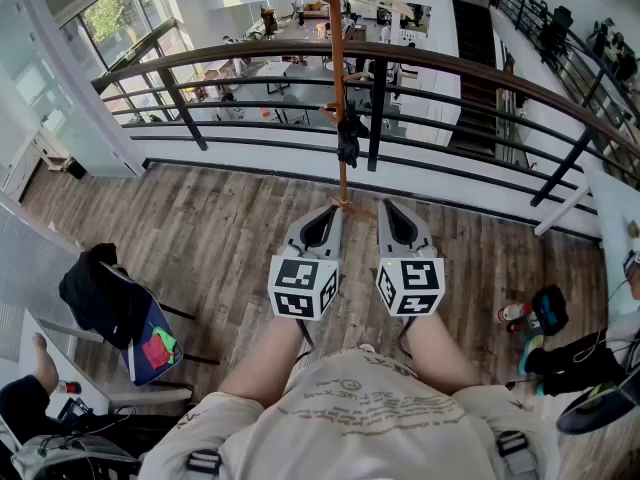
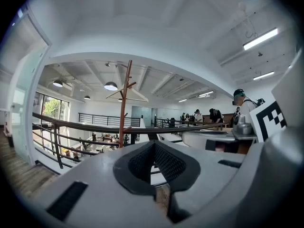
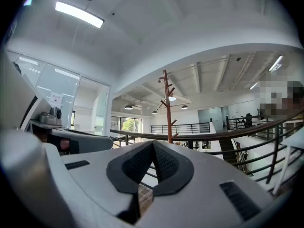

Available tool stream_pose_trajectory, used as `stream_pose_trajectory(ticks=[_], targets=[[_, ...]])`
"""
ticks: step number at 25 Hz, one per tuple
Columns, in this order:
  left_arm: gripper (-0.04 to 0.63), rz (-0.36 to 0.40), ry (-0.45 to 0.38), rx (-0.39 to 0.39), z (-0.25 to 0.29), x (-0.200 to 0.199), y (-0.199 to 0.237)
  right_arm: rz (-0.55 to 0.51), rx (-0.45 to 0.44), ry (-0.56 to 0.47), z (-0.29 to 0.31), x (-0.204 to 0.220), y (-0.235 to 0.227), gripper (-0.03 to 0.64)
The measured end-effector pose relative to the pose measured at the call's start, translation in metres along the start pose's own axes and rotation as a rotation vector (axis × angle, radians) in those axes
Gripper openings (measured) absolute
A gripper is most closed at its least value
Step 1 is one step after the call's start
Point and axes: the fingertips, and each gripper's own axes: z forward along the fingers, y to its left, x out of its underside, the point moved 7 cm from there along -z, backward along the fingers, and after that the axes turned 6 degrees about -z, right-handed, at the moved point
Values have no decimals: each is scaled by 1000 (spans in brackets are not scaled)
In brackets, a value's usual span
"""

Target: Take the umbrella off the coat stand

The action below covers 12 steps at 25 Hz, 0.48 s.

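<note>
The coat stand (image 1: 338, 78) is a thin brown pole with pegs, standing right against the railing ahead of me. A small black folded umbrella (image 1: 348, 140) hangs from a low peg on it, above the floor. My left gripper (image 1: 330, 209) and right gripper (image 1: 389, 205) are held side by side in front of me, tips pointing at the foot of the pole, well short of the umbrella. Both are shut with nothing between the pads. The stand (image 2: 123, 106) shows beyond the left gripper (image 2: 154, 144), and the same stand (image 3: 167, 106) rises beyond the right gripper (image 3: 153, 144).
A dark metal railing (image 1: 420, 63) runs across behind the stand, with a lower floor beyond it. A chair with a black jacket (image 1: 100, 293) stands at the left. Bags and shoes (image 1: 545, 318) lie at the right near a white table (image 1: 620, 218). The floor is wood planks.
</note>
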Motion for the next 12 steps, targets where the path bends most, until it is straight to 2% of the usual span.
stream_pose_trajectory(ticks=[5, 12], targets=[[5, 5, 3, -7, 17, 0, -8, 17, -20, -20, 3, 0, -15, 3], [5, -12, 1, -27, 46, 5, -21, 41, -1, -44, 6, 7, -50, 3]])
